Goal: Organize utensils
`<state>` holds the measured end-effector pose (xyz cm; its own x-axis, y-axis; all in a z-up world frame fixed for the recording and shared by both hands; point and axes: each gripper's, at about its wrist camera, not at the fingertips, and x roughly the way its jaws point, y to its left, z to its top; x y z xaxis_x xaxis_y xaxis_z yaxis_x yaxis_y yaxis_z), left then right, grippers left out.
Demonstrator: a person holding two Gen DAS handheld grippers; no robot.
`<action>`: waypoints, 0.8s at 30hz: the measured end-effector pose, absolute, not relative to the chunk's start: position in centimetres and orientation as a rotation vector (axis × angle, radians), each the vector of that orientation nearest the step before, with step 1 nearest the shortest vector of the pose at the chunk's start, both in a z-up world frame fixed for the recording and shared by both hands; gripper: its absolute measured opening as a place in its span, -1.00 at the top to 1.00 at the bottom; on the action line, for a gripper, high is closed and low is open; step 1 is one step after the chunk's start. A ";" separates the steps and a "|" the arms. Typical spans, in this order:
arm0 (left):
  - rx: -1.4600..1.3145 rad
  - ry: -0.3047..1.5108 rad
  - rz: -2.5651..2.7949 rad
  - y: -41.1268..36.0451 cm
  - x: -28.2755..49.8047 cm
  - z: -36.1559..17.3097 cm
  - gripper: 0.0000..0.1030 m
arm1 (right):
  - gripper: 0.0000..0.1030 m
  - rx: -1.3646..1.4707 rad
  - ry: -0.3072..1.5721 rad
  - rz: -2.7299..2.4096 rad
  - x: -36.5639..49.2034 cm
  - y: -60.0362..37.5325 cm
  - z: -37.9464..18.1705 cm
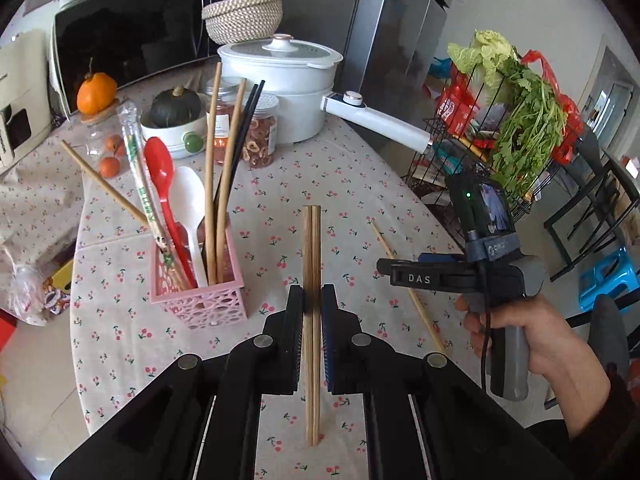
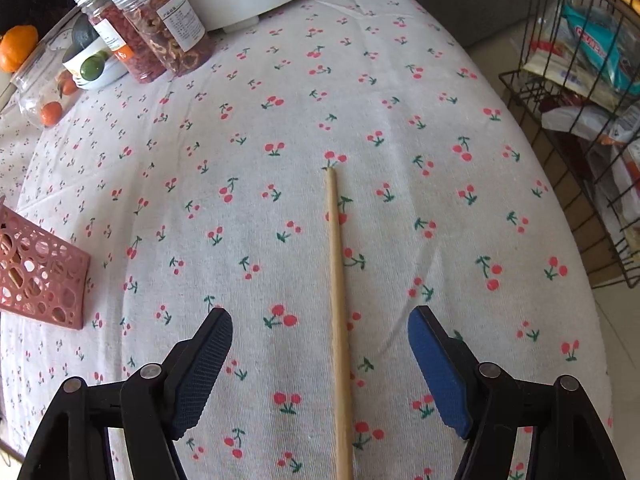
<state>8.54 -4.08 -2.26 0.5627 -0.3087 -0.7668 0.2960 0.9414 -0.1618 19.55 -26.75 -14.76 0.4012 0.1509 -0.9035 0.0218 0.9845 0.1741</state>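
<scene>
1. A table (image 1: 352, 184) with a cherry-print cloth fills the near scene.
2. Far left stands a black microwave (image 1: 132, 36), and a grey fridge (image 1: 400, 40) is behind the table.
3. On the right, a wire rack (image 1: 480, 152) holds vegetables, near a blue stool (image 1: 608, 276).
4. Daylight falls on a pale tiled floor (image 2: 616, 320).

The left gripper (image 1: 312, 300), black-framed with dark ribbed pads, points steeply down, jaws pinched tight on a pair of pale wooden chopsticks (image 1: 311, 264) running toward twelve o'clock. At its three o'clock, a bare hand (image 1: 532, 344) grips the grey handle of the right gripper (image 2: 320, 344), whose blue-padded jaws stand wide apart, angled down.
</scene>
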 end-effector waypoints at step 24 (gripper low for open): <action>-0.215 0.833 -0.344 5.7 5.7 -1.2 0.83 | 1.00 0.154 1.170 0.012 22.4 -24.9 -16.2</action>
<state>5.65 5.70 -1.25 0.6220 -0.3804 -0.6844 0.2140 0.9234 -0.3187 22.44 -24.89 -16.22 0.3911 0.0900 -0.9159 0.0706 0.9893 0.1274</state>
